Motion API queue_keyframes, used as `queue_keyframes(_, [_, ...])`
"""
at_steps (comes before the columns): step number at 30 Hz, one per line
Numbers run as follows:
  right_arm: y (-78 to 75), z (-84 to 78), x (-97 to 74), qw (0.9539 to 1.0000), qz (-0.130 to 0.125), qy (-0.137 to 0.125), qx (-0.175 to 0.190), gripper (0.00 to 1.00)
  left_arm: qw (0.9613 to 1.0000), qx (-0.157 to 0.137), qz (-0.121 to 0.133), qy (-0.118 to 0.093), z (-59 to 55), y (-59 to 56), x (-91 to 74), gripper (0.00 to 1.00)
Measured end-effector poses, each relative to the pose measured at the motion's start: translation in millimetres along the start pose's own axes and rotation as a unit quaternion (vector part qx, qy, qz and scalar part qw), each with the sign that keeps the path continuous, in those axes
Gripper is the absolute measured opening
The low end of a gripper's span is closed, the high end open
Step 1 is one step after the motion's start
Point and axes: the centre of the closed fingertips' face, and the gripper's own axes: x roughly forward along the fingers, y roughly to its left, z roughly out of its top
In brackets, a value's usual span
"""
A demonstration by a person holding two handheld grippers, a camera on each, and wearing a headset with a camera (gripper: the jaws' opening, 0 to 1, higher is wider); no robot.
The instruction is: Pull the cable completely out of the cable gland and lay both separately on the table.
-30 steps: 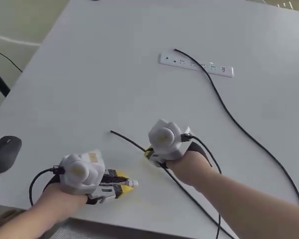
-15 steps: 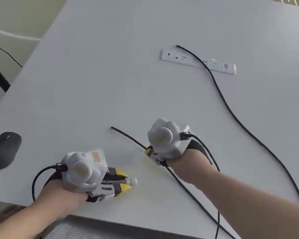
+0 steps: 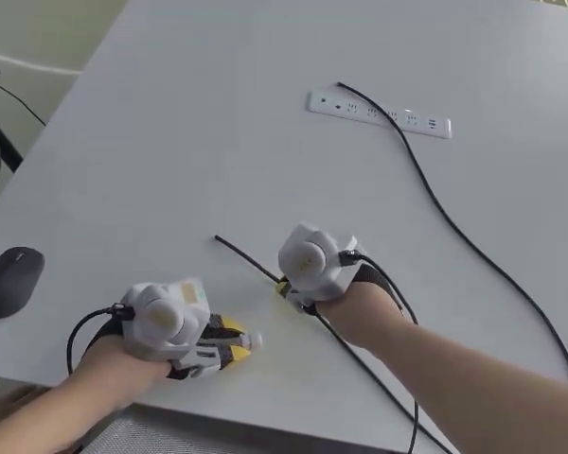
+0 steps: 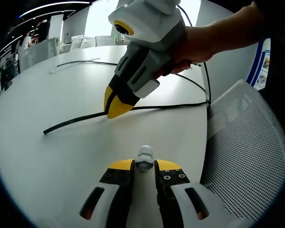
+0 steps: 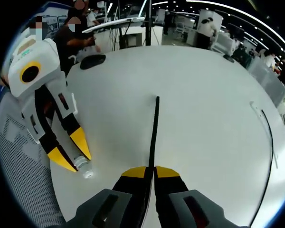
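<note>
left gripper (image 4: pixel 144 166) pinches the gland (image 4: pixel 144 154), right gripper (image 5: pixel 151 170) clamps the cable (image 5: pixel 155 123).

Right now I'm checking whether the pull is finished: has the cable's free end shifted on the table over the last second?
No. The cable's free end keeps its place against the power strip; the slight shift in the picture is the camera's.

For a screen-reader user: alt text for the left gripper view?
The left gripper clamps a small white gland over a white table. Beyond, the right gripper pinches a black cable that lies across the table, apart from the gland.
</note>
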Motion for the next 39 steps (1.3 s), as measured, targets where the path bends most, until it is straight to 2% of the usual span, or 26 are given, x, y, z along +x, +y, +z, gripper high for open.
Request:
queue_keyframes(13, [-5.4,8.1,-7.8,0.9998,-0.008,-0.015,0.013,0.06,0.9999,-0.008,0.010,-0.007,4.1,1.0,-3.6,0.24])
queue_keyframes(21, [-7.1,13.9,-25.7,0.9989,-0.013,-0.036,0.026,0.12,0.9997,-0.012,0.015,-0.017,10.6,1.4,-13.3,0.27])
queue_keyframes(24, [-8.2,14.6,-33.7,0.9985,-0.014,-0.045,0.030,0.14,0.9992,-0.023,0.017,-0.030,16.3,1.3,-19.0,0.29])
queue_keyframes(27, [-12.4,18.2,-45.7,0.9955,-0.021,-0.065,0.065,0.16,0.9983,-0.035,0.017,-0.043,21.1,0.2,-24.3,0.30])
queue_keyframes(34, [-17.4,26.2,-73.7,0.9901,-0.032,-0.102,0.091,0.20,0.9957,-0.057,0.028,-0.067,32.1,0.7,-38.0,0.34])
queue_keyframes(39, [-17.0,26.9,-91.9,0.9851,-0.034,-0.125,0.114,0.24,0.9943,-0.068,0.033,-0.075,35.7,-0.9,-46.6,0.35])
